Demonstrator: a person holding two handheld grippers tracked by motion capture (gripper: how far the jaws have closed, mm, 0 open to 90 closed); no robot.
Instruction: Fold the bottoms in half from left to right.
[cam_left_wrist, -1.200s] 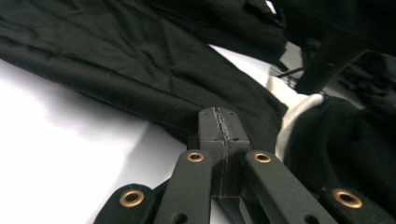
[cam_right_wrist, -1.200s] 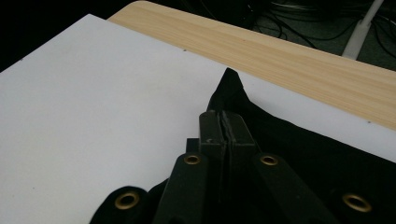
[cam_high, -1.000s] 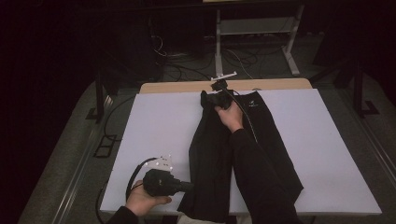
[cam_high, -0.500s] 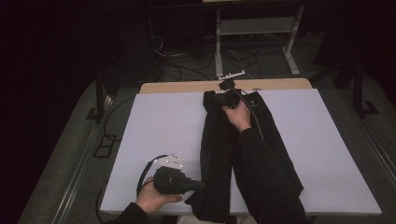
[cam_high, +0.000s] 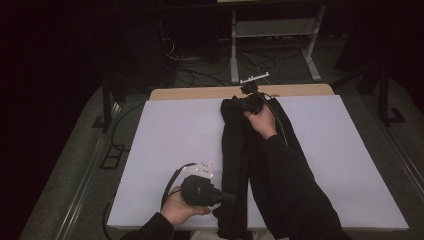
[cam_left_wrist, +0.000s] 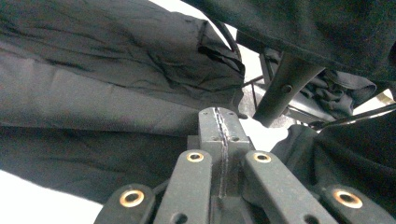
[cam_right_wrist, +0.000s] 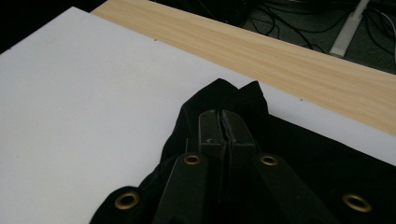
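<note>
No text, label, brand name, number or sign is showing legibly anywhere in these views.
</note>
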